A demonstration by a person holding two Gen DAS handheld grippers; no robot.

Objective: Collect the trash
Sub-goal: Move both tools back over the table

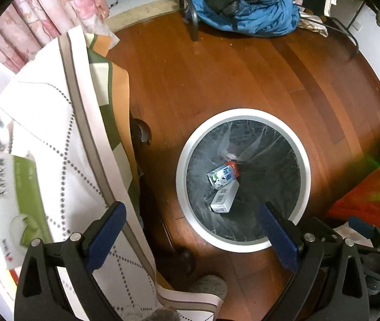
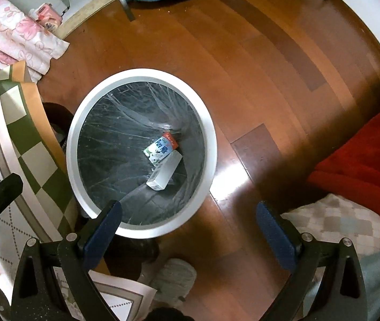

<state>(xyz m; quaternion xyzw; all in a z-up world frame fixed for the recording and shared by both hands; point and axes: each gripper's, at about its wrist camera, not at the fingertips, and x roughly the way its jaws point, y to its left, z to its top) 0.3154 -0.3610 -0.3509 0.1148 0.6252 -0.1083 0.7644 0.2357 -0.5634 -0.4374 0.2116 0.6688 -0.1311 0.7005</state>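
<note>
Wood floor [image 2: 243, 67], your fingers on both grippers released, empty.
White box [image 1: 224, 197] lies flat in bin [image 1: 243, 112], long axis diagonal beside milk carton [image 1: 222, 177].

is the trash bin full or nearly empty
Nearly empty: the bin holds only a milk carton and a white box lying at the bottom of its liner.

Reddish wood floor [image 2: 243, 80], pink floral curtain [image 1: 42, 13], white-clothed table [image 1: 56, 133]
</note>
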